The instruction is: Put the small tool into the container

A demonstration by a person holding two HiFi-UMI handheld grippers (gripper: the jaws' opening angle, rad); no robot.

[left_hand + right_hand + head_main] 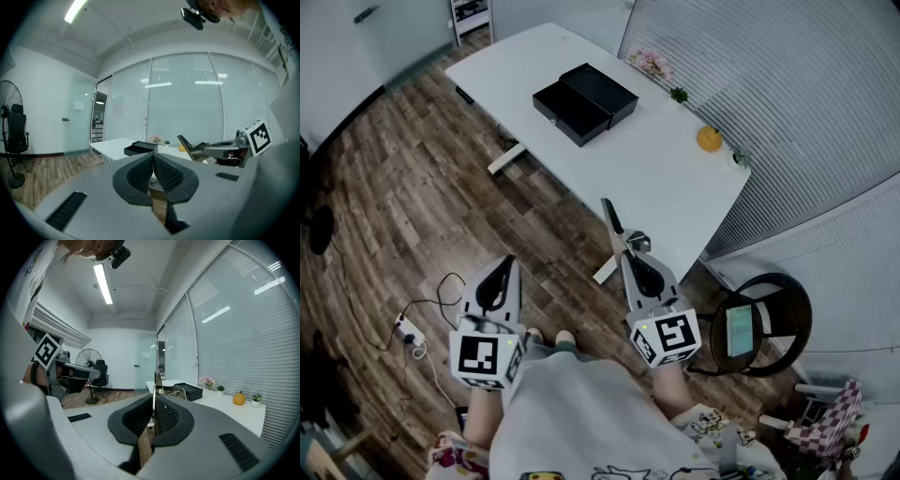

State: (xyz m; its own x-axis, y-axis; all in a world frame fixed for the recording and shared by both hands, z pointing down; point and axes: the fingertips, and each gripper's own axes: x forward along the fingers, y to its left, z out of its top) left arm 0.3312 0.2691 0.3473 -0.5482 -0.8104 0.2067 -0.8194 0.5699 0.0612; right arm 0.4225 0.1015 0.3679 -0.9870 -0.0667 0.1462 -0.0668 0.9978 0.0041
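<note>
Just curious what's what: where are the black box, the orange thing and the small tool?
black box (pixel 602 92): head view, its flat far half.
orange thing (pixel 709 139): head view, its middle.
small tool (pixel 612 218): head view, its dark blade.

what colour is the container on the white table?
Black all over. The container shows best in the head view.

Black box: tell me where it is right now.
In the head view the black box sits on the upper-left half of the white table, with the pink flowers just to its upper right by the blinds.
</note>
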